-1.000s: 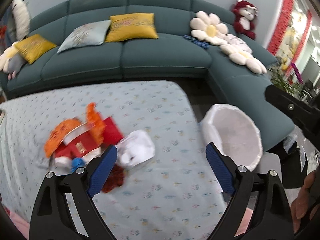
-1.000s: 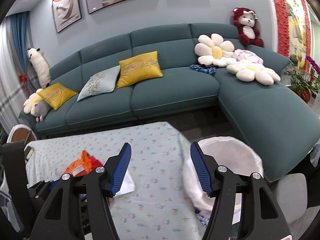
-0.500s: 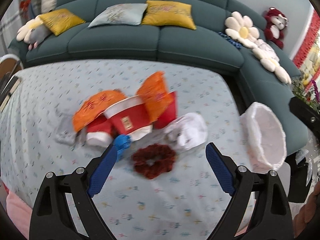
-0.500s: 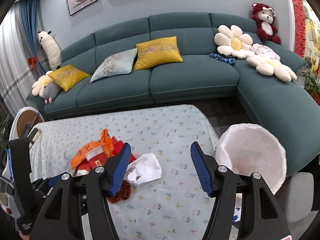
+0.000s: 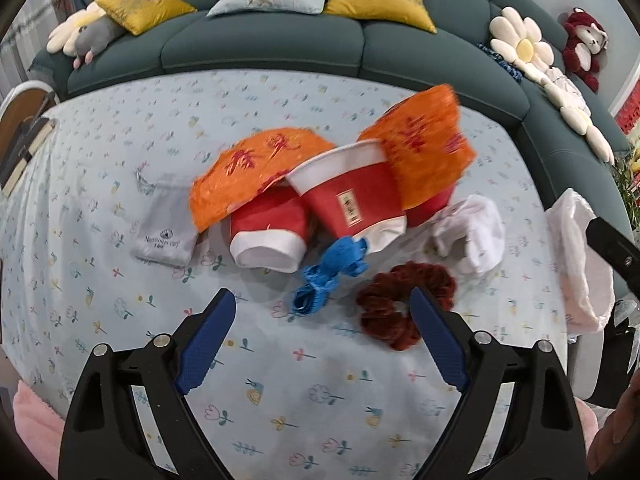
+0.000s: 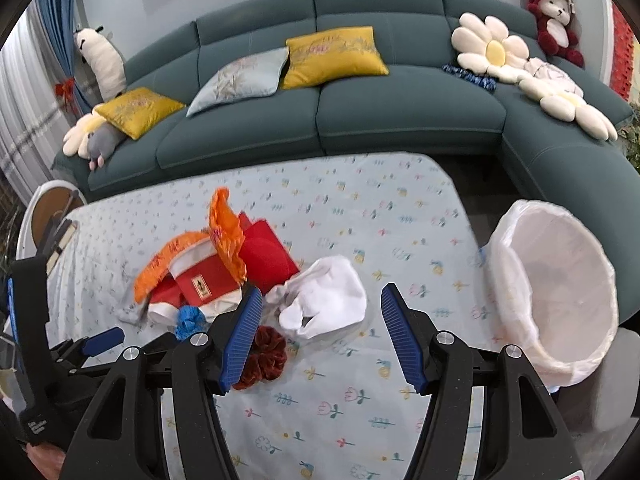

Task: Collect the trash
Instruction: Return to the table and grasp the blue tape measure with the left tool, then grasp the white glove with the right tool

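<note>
Two grippers are held over the flowery table, left gripper (image 5: 320, 320) spread wide and empty at lower centre near the blue net scrap (image 5: 330, 274), right gripper (image 6: 320, 332) half spread, nothing gripped, framing the white crumpled wad (image 6: 324, 300), bin bag (image 6: 552, 288) seen at right.

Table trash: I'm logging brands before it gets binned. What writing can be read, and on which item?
Grey pouch: a small emblem over two lines of print, too blurred to read.
Orange fringed pieces: large red Chinese characters, too smeared to read.
Red paper cup: a small gold label, too small to read.
Nothing else shows writing.
</note>
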`<state>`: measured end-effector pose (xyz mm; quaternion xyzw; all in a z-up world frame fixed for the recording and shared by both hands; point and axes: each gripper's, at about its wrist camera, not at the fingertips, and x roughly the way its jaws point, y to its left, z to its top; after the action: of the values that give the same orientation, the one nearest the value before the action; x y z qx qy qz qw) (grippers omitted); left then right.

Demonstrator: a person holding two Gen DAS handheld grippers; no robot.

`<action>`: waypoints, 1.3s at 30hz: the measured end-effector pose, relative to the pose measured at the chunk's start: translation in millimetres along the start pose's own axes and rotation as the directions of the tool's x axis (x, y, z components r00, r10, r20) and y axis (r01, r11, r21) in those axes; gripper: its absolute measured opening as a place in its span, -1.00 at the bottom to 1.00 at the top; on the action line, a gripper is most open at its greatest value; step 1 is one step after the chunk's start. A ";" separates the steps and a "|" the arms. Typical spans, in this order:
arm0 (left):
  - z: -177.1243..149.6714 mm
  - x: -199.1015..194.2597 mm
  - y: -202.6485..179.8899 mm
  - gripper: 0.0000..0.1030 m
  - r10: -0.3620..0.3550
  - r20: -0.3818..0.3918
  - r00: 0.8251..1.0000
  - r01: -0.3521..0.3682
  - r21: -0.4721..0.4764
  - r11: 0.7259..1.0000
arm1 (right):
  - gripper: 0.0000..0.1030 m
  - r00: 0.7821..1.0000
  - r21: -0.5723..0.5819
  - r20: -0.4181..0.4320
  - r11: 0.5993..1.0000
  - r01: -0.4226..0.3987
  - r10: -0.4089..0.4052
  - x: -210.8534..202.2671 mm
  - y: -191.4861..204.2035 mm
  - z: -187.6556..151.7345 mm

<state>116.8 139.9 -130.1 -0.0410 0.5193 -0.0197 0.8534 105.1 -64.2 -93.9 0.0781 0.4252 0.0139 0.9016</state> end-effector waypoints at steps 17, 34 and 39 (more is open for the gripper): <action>1.2 60.2 13.8 0.01 -0.056 -0.106 0.993 0.053 -0.028 0.998 | 0.16 0.991 0.004 -0.133 0.999 0.036 -0.035 93.3 6.0 -6.0; -3.2 47.1 6.7 -0.69 -0.083 -0.096 0.992 0.077 -0.061 0.995 | -0.90 0.977 0.007 -0.212 1.000 0.000 0.001 114.3 1.6 -23.4; 3.6 23.1 -3.1 -0.69 -0.094 -0.051 0.994 0.092 -0.048 0.995 | -0.92 0.990 0.036 -0.140 0.999 -0.023 0.028 83.1 -4.4 -9.2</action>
<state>130.6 135.2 -148.5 -0.0843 0.5397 -0.0486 0.8362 150.9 -59.7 -163.9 0.0979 0.4867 0.0237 0.8677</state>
